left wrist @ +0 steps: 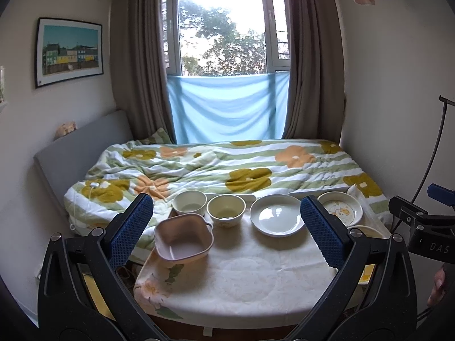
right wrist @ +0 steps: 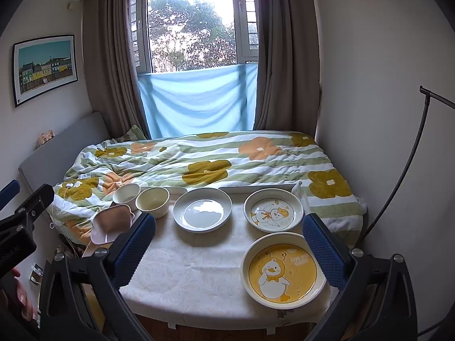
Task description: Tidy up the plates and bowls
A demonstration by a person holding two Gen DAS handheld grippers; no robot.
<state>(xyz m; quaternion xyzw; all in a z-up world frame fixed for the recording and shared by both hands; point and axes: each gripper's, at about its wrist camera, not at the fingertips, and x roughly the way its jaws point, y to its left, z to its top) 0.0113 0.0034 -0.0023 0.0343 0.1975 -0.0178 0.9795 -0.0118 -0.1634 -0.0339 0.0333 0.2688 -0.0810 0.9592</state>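
On the small cloth-covered table (left wrist: 250, 272) stand a pink square bowl (left wrist: 183, 240) at the front left, a cream bowl (left wrist: 189, 202) and a yellowish bowl (left wrist: 226, 209) behind it, a plain white plate (left wrist: 277, 218), and a duck-print plate (left wrist: 341, 209) at the back right. In the right wrist view a yellow duck plate (right wrist: 284, 270) lies at the front right, behind it the white duck plate (right wrist: 273, 210), the plain plate (right wrist: 202, 209), the yellowish bowl (right wrist: 153, 201), the cream bowl (right wrist: 126, 193) and the pink bowl (right wrist: 112, 223). My left gripper (left wrist: 227, 227) is open and empty above the table's near side. My right gripper (right wrist: 229, 240) is open and empty, also held back from the dishes.
A bed with a flowered quilt (left wrist: 227, 167) lies right behind the table, under a window with brown curtains. A white tray edge (right wrist: 256, 189) rests on the quilt behind the plates. A black lamp stand (right wrist: 412, 156) rises at the right wall.
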